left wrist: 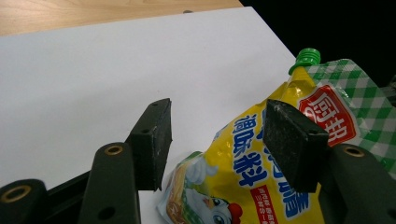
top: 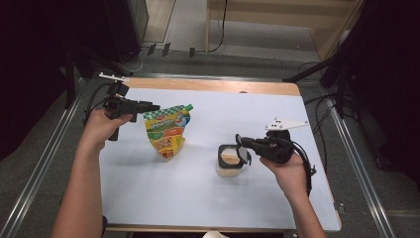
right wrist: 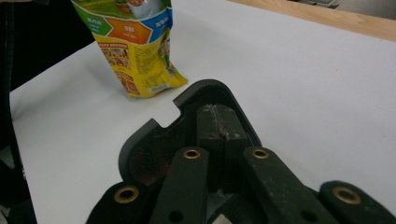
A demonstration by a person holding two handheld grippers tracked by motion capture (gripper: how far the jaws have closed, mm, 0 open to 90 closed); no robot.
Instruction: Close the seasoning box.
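Observation:
A yellow seasoning pouch (top: pixel 167 131) with a green checked top and a green cap (top: pixel 188 106) stands tilted on the white sheet, left of centre. My left gripper (top: pixel 154 107) points right at its top left corner. In the left gripper view the jaws (left wrist: pixel 217 109) stand apart, the pouch (left wrist: pixel 243 177) lies beyond them, and one pad (left wrist: pixel 292 140) overlaps it. A small clear container (top: pixel 229 166) of pale powder sits right of centre with its black lid (top: pixel 244 155) flipped up. My right gripper (top: pixel 242 144) is shut, its tips (right wrist: pixel 219 114) against the lid's face (right wrist: pixel 154 144).
The white sheet (top: pixel 198 198) covers a wooden table whose far edge (top: pixel 208 85) shows bare. Metal rails run along both sides and cables lie on the floor beyond. In the right gripper view the pouch (right wrist: pixel 135 42) stands at the far left.

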